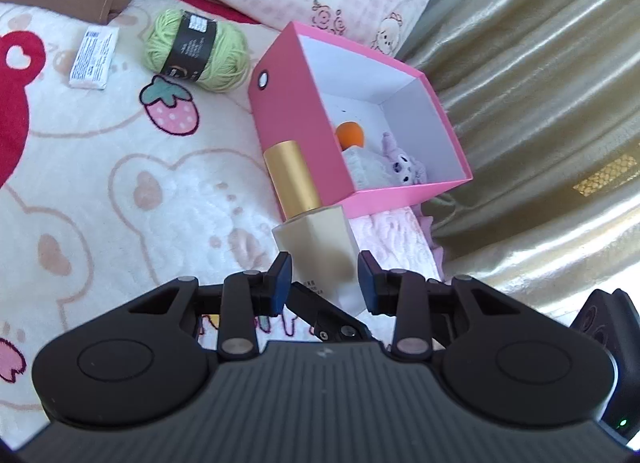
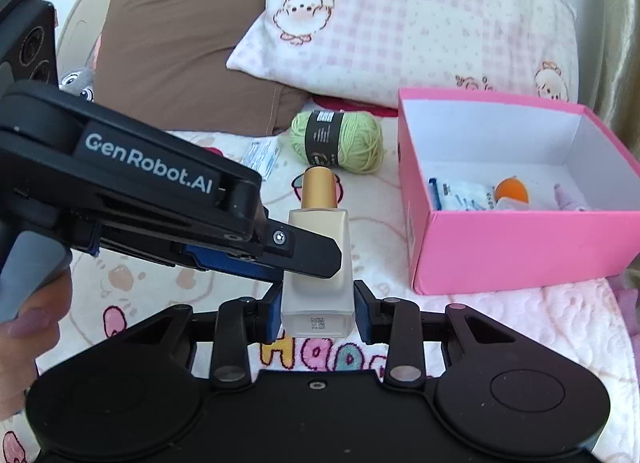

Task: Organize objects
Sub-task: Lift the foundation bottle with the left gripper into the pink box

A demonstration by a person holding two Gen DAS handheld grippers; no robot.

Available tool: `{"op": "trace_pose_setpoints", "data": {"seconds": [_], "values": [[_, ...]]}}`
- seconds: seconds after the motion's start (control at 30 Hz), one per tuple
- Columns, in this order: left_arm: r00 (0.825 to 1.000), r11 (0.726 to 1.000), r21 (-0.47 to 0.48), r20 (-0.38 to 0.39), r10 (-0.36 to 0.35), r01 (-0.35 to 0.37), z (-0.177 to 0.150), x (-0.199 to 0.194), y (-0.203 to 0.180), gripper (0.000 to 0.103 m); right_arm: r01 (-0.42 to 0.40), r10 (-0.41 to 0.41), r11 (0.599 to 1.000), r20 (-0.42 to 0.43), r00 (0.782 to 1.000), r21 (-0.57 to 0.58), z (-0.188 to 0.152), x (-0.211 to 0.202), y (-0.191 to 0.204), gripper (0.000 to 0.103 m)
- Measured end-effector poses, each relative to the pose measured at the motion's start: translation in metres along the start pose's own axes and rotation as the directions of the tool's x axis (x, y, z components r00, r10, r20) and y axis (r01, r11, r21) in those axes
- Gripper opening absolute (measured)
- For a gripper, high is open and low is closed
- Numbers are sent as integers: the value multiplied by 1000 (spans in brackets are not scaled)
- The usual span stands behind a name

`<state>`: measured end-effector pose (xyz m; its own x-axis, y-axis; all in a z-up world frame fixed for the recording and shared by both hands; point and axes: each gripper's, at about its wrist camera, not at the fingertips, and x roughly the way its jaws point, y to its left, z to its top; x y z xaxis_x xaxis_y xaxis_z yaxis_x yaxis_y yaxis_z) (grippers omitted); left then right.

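A cream bottle with a gold cap (image 1: 316, 239) (image 2: 318, 259) is held above the bed blanket. My left gripper (image 1: 324, 279) has its blue pads on both sides of the bottle's body and it reaches in from the left in the right wrist view (image 2: 308, 259). My right gripper (image 2: 318, 313) is shut on the bottle's base. The open pink box (image 1: 292, 111) (image 2: 520, 247) lies beyond, holding an orange ball (image 2: 512, 189), a purple plush (image 1: 400, 163) and a packet (image 2: 460, 193).
A green yarn skein (image 1: 196, 49) (image 2: 338, 141) and a white packet (image 1: 94, 57) (image 2: 262, 157) lie on the cartoon blanket (image 1: 100, 183). A pink checked pillow (image 2: 400, 19) and brown pillow (image 2: 180, 59) lie behind. A gold curtain (image 1: 540, 103) hangs beside the box.
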<state>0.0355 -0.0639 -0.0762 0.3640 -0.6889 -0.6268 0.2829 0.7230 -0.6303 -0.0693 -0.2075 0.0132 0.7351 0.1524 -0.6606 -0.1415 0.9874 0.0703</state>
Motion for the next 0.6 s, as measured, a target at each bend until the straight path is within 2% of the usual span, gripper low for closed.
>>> {"op": "trace_pose_setpoints", "data": {"seconds": [0.3,0.47,0.6], "values": [[999,979,200,-29,-34,39,55,-26,-88,34,29,-38,998,148,988,57,69,-22,-22,41],[999,966,253,-23,-46,51,81,-17,-126,34,23,-35,996,142,989,90,88,-8,-54,41],[999,957,287,3,-52,49,102,7,-152,34,30,-45,993,122,992,117,102,6,-86,41]]}}
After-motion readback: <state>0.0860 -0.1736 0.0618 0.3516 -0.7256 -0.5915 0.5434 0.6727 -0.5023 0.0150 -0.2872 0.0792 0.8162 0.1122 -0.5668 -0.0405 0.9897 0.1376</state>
